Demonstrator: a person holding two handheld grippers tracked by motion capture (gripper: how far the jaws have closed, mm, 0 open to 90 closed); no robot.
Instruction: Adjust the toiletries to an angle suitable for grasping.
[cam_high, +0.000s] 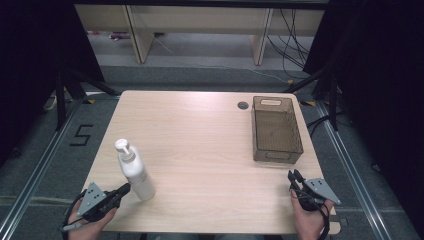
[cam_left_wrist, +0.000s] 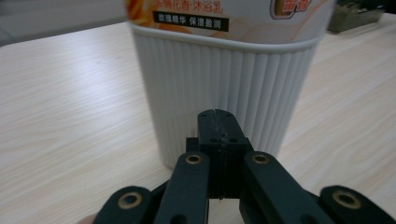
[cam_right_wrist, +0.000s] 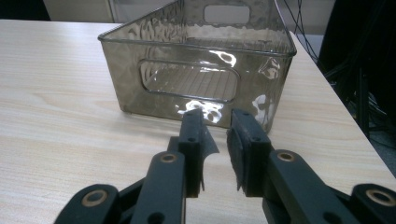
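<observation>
A white pump bottle (cam_high: 135, 172) stands upright near the table's front left; in the left gripper view its ribbed base (cam_left_wrist: 224, 70) rises close ahead. My left gripper (cam_high: 125, 188) lies low at the front left edge, pointing at the bottle's base, jaws pressed together with nothing held (cam_left_wrist: 217, 116). A smoky transparent basket (cam_high: 255, 130) stands empty at the right. My right gripper (cam_high: 295, 175) rests just in front of the basket, aimed at its handled near wall (cam_right_wrist: 187, 84). Its jaws (cam_right_wrist: 217, 119) stand almost together, a thin slit between the pads and nothing in it.
The pale wooden table (cam_high: 200, 135) has a round cable hole (cam_high: 243, 105) near the basket's far left corner. A hand holds each gripper at the front edge. Beyond the table are grey floor, desk legs and cables.
</observation>
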